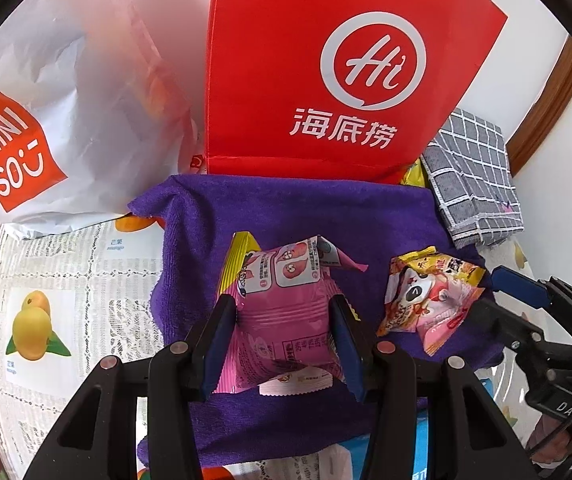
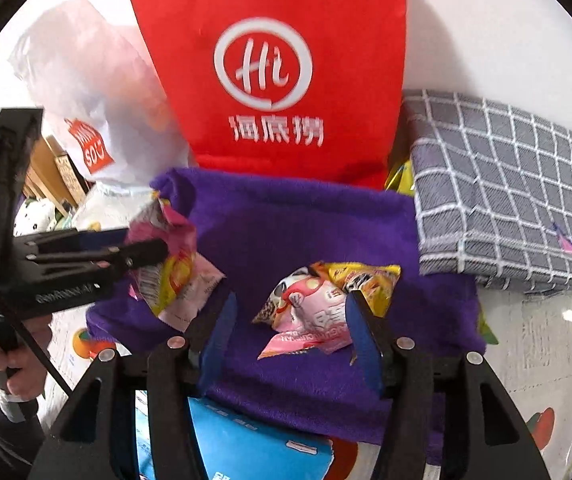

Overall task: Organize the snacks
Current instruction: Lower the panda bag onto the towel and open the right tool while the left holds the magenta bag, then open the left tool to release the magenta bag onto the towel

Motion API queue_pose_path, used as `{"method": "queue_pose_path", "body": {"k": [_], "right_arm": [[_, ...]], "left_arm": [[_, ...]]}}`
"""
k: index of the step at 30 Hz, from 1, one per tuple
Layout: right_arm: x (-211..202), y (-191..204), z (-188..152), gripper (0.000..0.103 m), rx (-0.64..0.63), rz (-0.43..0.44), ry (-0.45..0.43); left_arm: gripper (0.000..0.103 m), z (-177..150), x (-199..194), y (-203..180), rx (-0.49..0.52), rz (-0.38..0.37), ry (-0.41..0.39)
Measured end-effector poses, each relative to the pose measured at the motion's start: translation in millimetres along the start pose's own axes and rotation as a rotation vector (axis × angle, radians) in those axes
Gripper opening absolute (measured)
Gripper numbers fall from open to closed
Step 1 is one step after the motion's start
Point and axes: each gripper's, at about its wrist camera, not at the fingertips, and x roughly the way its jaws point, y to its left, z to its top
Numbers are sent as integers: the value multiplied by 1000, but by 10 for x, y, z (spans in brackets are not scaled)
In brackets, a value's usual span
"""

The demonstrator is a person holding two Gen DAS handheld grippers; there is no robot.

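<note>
left gripper clamps my pink snack pack, light and crinkly; right gripper open round the panda pack at 3 o'clock, pinch mid-body

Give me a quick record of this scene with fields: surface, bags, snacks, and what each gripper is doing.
surface: purple towel spread on a fruit-print tablecloth
bags: red bag upright behind the towel; white Miniso bag to its left
folded cloth: grey checked cloth, at the towel's right edge
left gripper: shut on pink snack packet
right gripper: open, jaws either side of the cartoon snack packet lying on the towel
</note>
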Motion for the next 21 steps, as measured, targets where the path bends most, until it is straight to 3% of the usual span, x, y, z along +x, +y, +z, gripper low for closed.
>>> {"method": "queue_pose_path", "body": {"k": [16,21], "right_arm": [[-60,5,9,57,8,2,-28],[-97,-6,9,57,11,-2,-39]], "left_arm": [[46,-4,13,-78,18,-22,11],[61,8,18,-113,25,-49,21]]}}
